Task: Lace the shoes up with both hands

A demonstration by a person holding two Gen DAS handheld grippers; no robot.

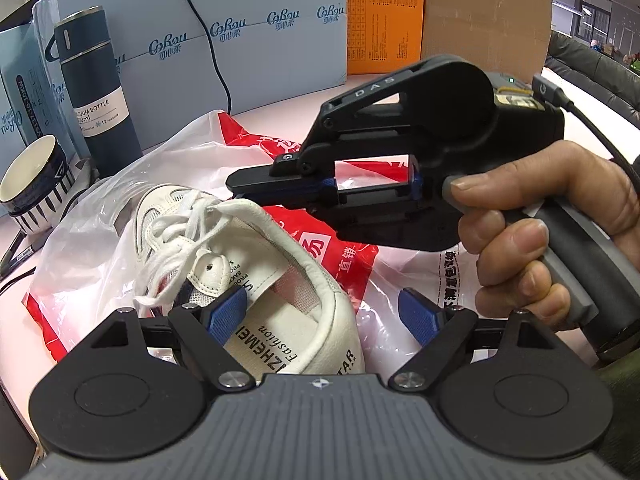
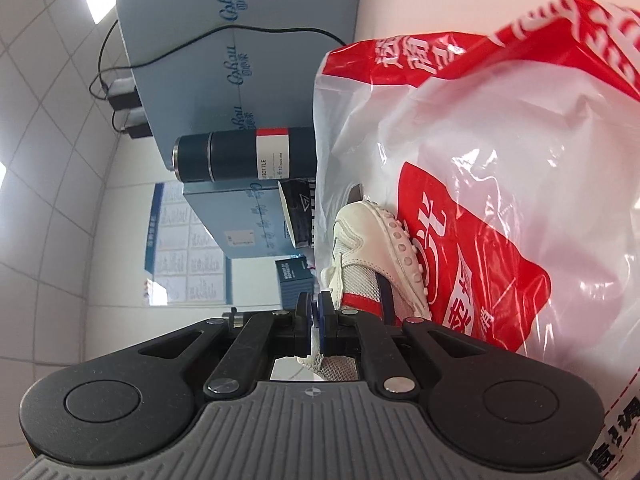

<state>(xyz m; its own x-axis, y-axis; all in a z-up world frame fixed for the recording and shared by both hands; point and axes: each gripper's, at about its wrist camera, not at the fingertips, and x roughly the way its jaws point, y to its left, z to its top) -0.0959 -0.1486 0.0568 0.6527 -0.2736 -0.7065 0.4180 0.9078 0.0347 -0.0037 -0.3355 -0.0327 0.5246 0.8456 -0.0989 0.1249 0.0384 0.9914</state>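
A white sneaker with loose white laces lies on a red and white plastic bag, heel toward me. My left gripper is open, its blue pads straddling the heel collar and tongue. My right gripper reaches in from the right with its jaws closed just above the shoe's collar. In the right wrist view, rolled sideways, the right gripper is shut on a piece of the shoe's white upper edge; the sneaker lies against the bag.
A dark blue vacuum bottle and a striped bowl stand at the left. Light blue boxes, an orange box and a cardboard box line the back. A black cable hangs over the blue box.
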